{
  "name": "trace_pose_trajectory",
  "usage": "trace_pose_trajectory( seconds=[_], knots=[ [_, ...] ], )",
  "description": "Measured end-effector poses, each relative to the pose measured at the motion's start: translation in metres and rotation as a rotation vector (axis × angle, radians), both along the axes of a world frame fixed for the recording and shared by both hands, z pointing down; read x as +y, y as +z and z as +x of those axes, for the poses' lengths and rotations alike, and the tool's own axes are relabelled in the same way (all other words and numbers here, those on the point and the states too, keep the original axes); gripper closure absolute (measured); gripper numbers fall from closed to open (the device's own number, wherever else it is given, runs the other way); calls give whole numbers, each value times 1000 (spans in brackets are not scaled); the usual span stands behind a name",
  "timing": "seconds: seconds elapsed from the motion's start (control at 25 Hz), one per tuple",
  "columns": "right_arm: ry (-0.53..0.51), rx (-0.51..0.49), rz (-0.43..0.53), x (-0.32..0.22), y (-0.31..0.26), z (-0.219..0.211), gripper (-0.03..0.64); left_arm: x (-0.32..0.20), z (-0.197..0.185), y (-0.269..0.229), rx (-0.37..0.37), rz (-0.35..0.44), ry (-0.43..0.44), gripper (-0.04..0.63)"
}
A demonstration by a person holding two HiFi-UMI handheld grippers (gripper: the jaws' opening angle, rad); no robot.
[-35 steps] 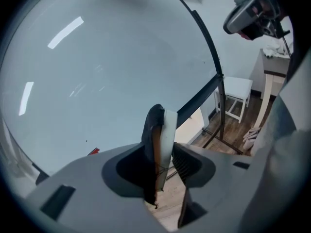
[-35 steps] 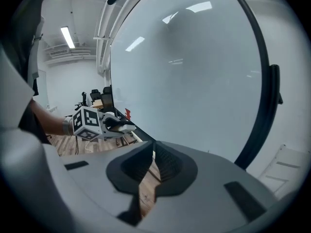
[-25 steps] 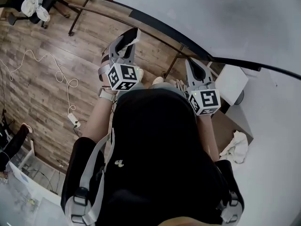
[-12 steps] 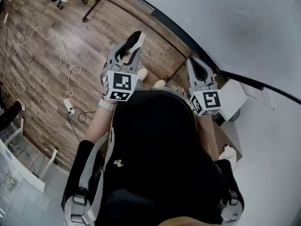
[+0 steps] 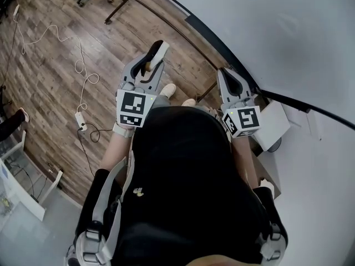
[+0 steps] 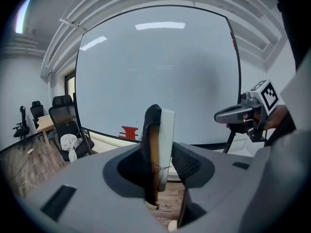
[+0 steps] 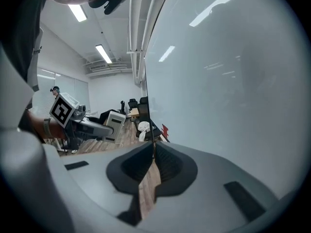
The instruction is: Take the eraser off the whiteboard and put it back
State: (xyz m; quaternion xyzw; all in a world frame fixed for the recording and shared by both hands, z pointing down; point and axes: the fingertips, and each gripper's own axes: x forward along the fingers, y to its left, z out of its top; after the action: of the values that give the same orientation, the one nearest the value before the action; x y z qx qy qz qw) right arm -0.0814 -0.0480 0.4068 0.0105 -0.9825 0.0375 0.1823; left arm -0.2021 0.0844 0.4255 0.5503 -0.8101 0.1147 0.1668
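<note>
Left gripper (image 6: 163,158) clamps the eraser (image 6: 165,130) across its flat faces: light, I'd say, stiff white back, soft dark felt. Right gripper (image 7: 151,152) closed, empty.

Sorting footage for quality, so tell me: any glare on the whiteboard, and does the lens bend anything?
Left gripper view: pale glare bars lie across the whiteboard, and its frame bows outward. Right gripper view: similar streaks on the board, with dark rounded corners. Head view: no glare, but the board's lower edge curves.
</note>
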Motion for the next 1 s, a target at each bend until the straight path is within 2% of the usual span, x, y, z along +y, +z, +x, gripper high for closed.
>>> trace_pose_trajectory(
  seconds=[0.4,1.0],
  knots=[
    [2,-21,-11,2,-4,10,592,-5,7,-12,-3,25,20,426],
    [153,-14,-2,-34,0,46,592,-60,14,6,-48,-27,152,428]
  ],
)
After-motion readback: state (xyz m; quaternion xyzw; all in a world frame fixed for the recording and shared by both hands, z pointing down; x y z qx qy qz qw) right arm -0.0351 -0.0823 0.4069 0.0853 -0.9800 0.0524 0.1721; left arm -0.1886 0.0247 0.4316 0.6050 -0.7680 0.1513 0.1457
